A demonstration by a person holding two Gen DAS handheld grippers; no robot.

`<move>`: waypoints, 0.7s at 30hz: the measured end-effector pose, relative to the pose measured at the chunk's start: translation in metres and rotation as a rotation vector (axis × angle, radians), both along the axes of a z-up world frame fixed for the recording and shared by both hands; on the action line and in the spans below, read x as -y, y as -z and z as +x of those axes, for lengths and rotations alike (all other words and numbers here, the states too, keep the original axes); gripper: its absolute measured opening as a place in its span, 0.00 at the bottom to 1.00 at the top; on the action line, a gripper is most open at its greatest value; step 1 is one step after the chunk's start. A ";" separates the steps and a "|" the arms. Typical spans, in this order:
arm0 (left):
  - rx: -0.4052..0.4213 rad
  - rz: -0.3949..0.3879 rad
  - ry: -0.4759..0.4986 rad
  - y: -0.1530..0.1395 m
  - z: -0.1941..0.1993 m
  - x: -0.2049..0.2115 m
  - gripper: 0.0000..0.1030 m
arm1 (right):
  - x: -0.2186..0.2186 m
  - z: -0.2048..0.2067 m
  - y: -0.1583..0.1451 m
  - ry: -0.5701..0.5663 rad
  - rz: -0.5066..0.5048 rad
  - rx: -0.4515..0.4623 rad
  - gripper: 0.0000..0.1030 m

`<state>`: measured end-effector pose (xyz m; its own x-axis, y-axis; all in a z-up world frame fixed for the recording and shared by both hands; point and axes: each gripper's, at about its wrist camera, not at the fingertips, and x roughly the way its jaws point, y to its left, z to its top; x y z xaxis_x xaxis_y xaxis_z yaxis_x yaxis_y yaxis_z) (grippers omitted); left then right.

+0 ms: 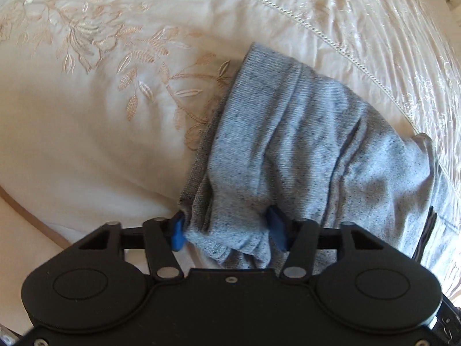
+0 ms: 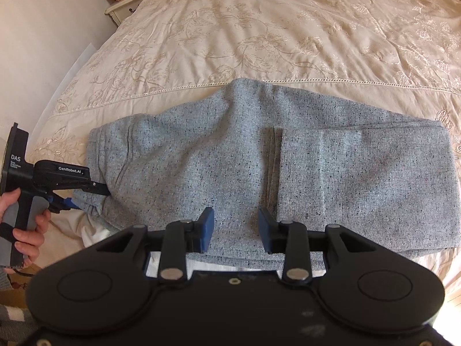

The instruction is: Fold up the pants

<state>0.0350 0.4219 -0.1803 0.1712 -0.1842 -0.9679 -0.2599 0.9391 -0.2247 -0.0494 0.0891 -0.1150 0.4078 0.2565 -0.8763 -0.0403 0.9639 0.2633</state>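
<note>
The grey speckled pants (image 2: 230, 155) lie folded across the bed (image 2: 288, 28) near its foot edge, on the cream embroidered bedspread. The left gripper (image 1: 227, 230) has its 2 blue fingers (image 1: 177, 232) clamped on a bunched end of the pants. The right gripper (image 2: 236, 227) hovers over the fabric, fingers apart, gripping nothing.
</note>
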 end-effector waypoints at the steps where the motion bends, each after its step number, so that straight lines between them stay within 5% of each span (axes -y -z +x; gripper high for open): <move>1: 0.016 0.030 0.029 -0.008 -0.002 0.005 0.38 | 0.000 0.000 0.004 0.004 0.006 -0.009 0.36; 6: 0.068 0.005 0.023 -0.037 -0.015 -0.001 0.21 | -0.011 0.010 0.020 -0.022 -0.009 0.007 0.30; 10: 0.122 -0.032 0.028 -0.059 -0.017 -0.004 0.16 | -0.025 0.049 0.033 -0.026 -0.060 0.029 0.04; 16: 0.174 0.010 0.100 -0.076 -0.017 0.012 0.16 | -0.027 0.118 0.051 0.102 -0.029 0.029 0.04; 21: 0.132 0.039 0.115 -0.059 -0.014 0.012 0.17 | -0.032 0.110 0.076 0.122 -0.028 -0.086 0.04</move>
